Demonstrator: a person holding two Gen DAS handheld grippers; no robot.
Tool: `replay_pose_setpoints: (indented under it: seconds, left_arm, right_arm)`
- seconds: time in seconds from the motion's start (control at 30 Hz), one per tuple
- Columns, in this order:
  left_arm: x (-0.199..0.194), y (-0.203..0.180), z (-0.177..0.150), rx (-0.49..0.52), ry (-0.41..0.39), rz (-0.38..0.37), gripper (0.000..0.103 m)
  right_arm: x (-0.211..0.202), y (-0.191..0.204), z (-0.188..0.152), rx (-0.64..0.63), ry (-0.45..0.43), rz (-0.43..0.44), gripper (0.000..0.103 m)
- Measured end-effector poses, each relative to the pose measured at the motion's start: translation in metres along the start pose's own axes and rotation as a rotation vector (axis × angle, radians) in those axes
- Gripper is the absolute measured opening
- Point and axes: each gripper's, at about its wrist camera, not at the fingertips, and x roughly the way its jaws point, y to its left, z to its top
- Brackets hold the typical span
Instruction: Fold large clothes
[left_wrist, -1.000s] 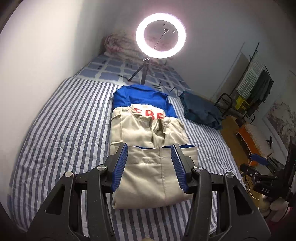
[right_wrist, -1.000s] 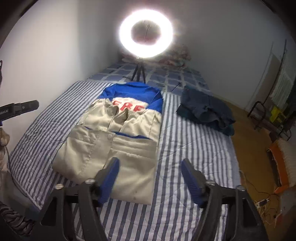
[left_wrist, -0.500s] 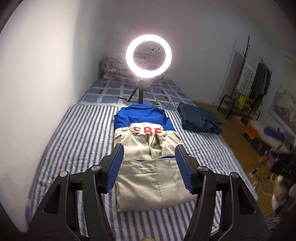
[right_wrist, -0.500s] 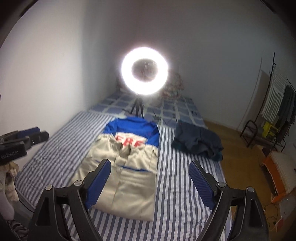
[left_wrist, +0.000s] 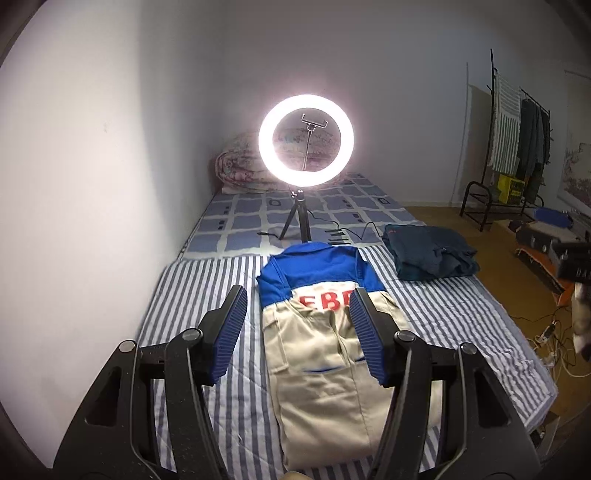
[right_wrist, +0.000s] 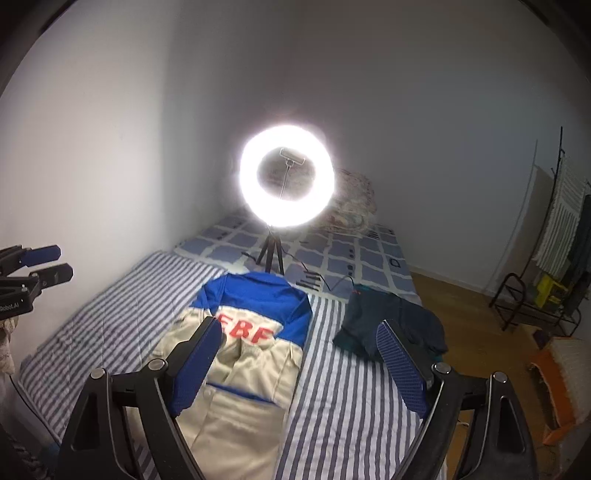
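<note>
With both the left hand-held gripper (left_wrist: 297, 338) and the right hand-held gripper (right_wrist: 299, 365) apart and empty, the beige-and-blue work jacket (left_wrist: 325, 343) on the bed (left_wrist: 207, 295) looks thick, heavy and limp, best pinched at the two hem corners at 6 o'clock.

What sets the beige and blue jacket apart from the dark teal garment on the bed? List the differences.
The beige and blue jacket is two-toned with red lettering; the dark teal garment is one dark colour. The jacket lies flat in a long, neat strip down the middle of the bed; the teal garment sits in a smaller, rumpled heap nearer the bed's right edge. The jacket covers more of the striped sheet. Both rest on that sheet, untouched by either hand-held gripper.
</note>
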Motion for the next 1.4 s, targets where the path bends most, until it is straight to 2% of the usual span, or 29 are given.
replay_pose_setpoints:
  seconds: [0.07, 0.1, 0.17, 0.23, 0.27, 0.3, 0.4, 0.53, 0.63, 0.77, 1.1, 1.27, 1.4]
  left_arm:
    - [0.018, 0.003, 0.008, 0.016, 0.014, -0.005, 0.06]
    - [0.028, 0.006, 0.012, 0.01, 0.029, -0.02, 0.06]
    - [0.058, 0.02, 0.02, -0.043, 0.091, -0.105, 0.06]
    - [0.092, 0.038, 0.025, -0.124, 0.182, -0.211, 0.06]
    - [0.113, 0.049, 0.026, -0.176, 0.22, -0.249, 0.06]
    - [0.129, 0.058, 0.026, -0.21, 0.244, -0.262, 0.06]
    - [0.187, 0.086, 0.023, -0.285, 0.3, -0.253, 0.06]
    - [0.268, 0.111, 0.012, -0.31, 0.369, -0.222, 0.06]
    - [0.324, 0.12, 0.001, -0.317, 0.413, -0.206, 0.06]
    - [0.38, 0.127, -0.012, -0.343, 0.445, -0.203, 0.06]
    - [0.469, 0.133, -0.017, -0.344, 0.514, -0.208, 0.06]
    - [0.509, 0.136, -0.02, -0.401, 0.557, -0.254, 0.06]
    - [0.532, 0.13, -0.02, -0.403, 0.577, -0.284, 0.06]
  right_arm:
    - [0.017, -0.01, 0.009, 0.012, 0.008, 0.031, 0.086]
    - [0.025, -0.014, 0.012, 0.022, 0.017, 0.051, 0.081]
    - [0.049, -0.029, 0.018, 0.067, 0.051, 0.127, 0.074]
    - [0.073, -0.042, 0.017, 0.11, 0.083, 0.171, 0.073]
    - [0.086, -0.047, 0.015, 0.13, 0.099, 0.194, 0.072]
    - [0.106, -0.056, 0.011, 0.161, 0.124, 0.226, 0.066]
    - [0.155, -0.074, -0.005, 0.247, 0.185, 0.28, 0.051]
    - [0.229, -0.086, -0.028, 0.306, 0.25, 0.305, 0.049]
    - [0.279, -0.086, -0.041, 0.296, 0.298, 0.294, 0.048]
    - [0.334, -0.086, -0.05, 0.277, 0.343, 0.28, 0.048]
    - [0.432, -0.094, -0.05, 0.27, 0.397, 0.281, 0.048]
    - [0.479, -0.096, -0.056, 0.306, 0.408, 0.303, 0.048]
    - [0.51, -0.093, -0.06, 0.342, 0.414, 0.33, 0.048]
